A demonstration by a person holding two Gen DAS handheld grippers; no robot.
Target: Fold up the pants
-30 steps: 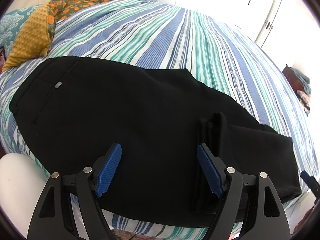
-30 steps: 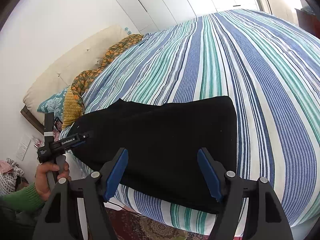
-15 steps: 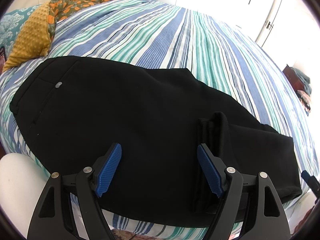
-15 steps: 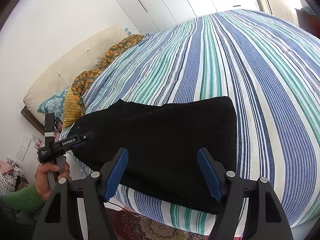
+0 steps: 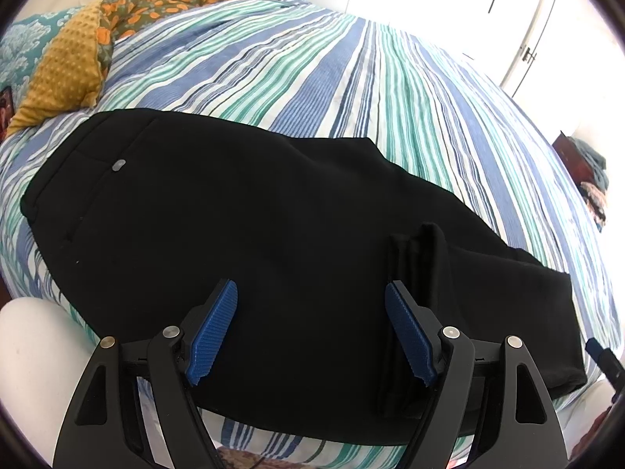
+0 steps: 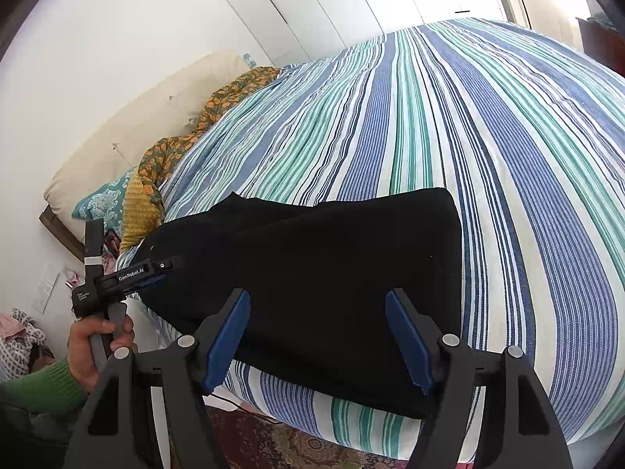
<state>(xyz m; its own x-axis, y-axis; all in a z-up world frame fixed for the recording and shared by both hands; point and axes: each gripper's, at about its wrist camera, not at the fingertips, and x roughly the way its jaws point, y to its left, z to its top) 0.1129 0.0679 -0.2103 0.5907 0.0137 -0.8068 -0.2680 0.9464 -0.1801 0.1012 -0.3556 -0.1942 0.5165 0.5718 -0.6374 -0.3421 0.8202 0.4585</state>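
Black pants (image 5: 242, 226) lie flat along the near edge of the striped bed, waistband with a small grey button at the left, leg ends at the right. A raised fold of fabric (image 5: 422, 258) stands near my left gripper's right finger. My left gripper (image 5: 312, 312) is open and empty, just above the pants' near edge. In the right wrist view the pants (image 6: 332, 265) show their leg end. My right gripper (image 6: 318, 320) is open and empty above that end. The left gripper's body (image 6: 117, 277) shows there, held by a hand.
The striped bedspread (image 6: 449, 117) stretches far beyond the pants. A mustard cushion (image 5: 66, 74), a floral blanket (image 5: 164, 4) and pillows (image 6: 129, 136) lie at the head end. White wardrobe doors stand behind. A patterned rug (image 6: 281, 441) lies below the bed edge.
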